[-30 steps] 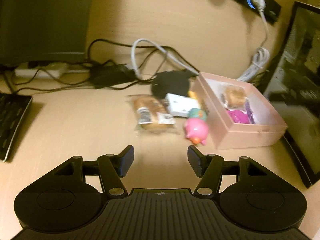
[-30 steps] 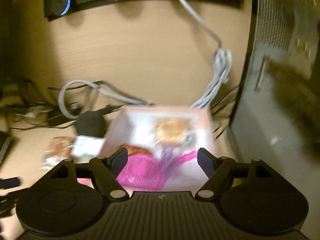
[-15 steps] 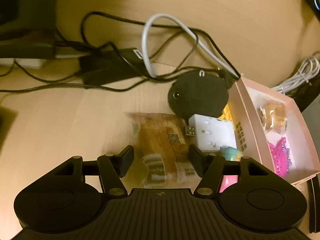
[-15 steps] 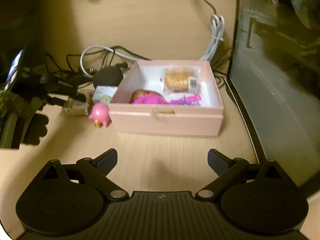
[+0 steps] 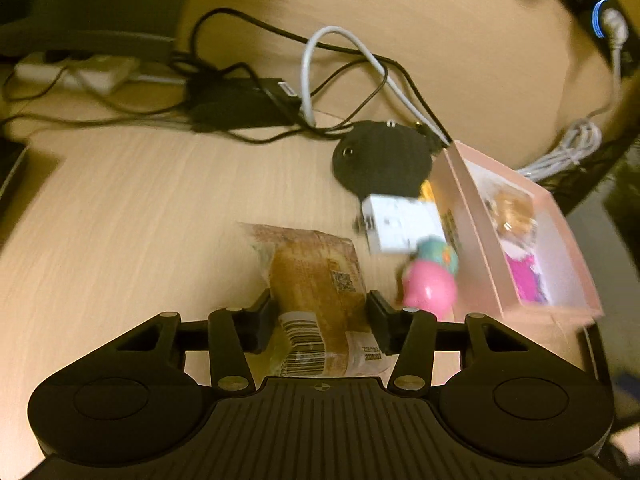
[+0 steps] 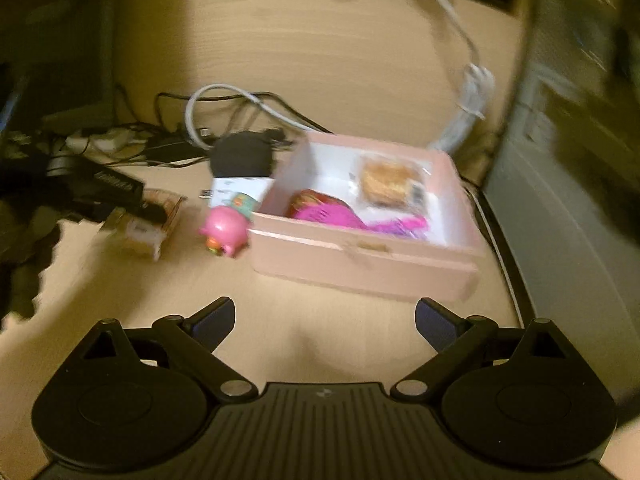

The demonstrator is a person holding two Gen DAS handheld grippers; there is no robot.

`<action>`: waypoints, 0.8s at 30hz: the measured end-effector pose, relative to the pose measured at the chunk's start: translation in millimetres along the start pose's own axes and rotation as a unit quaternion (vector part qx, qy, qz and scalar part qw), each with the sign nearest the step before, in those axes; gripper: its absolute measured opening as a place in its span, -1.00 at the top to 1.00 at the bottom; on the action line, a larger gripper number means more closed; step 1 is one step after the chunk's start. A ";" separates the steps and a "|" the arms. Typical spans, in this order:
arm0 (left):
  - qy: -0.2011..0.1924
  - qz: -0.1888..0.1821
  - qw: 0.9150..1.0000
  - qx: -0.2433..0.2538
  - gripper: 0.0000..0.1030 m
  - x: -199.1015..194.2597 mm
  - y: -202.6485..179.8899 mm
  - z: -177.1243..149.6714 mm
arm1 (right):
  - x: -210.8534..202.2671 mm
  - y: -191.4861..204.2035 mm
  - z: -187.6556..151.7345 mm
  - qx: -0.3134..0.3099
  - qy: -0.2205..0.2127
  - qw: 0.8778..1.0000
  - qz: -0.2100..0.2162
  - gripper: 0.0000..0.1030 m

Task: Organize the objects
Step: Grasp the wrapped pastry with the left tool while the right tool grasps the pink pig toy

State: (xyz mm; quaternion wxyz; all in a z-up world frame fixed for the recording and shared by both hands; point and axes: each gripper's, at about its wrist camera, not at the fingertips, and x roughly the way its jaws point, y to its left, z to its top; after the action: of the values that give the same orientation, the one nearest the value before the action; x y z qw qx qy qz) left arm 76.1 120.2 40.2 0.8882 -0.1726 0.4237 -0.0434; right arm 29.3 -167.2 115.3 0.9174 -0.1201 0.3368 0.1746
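My left gripper (image 5: 319, 312) is shut on a wrapped bread snack (image 5: 320, 284) lying on the wooden desk; the snack also shows in the right wrist view (image 6: 148, 224). A pink pig toy (image 5: 430, 290) and a white box (image 5: 400, 224) lie just right of it, next to a pink open box (image 5: 496, 276). The pink box (image 6: 360, 256) holds a wrapped cake (image 6: 390, 184) and a magenta item (image 6: 328, 212). My right gripper (image 6: 325, 320) is open and empty, in front of the pink box. The pig (image 6: 226, 234) stands by the box's left corner.
A black round device (image 5: 382, 158) and tangled cables (image 5: 320, 80) lie behind the objects, with a power strip (image 5: 72, 72) at the far left. A computer case (image 6: 560, 200) stands to the right of the pink box. A wall socket strip (image 5: 600, 20) is above.
My left gripper has come down over the bread snack and closed on it. My right gripper has backed away from the pink box and stayed open.
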 end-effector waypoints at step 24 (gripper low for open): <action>-0.014 -0.016 0.998 -0.060 -0.01 -77.5 77.2 -44.4 | 149.9 150.8 47.7 -0.194 0.007 0.975 -0.107 0.52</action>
State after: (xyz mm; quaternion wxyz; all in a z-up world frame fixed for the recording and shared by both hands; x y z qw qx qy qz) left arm -12.8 197.8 45.0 0.8810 -0.2331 0.4105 -0.0297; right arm 103.0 22.0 36.4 0.8877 -0.3321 0.2883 0.1363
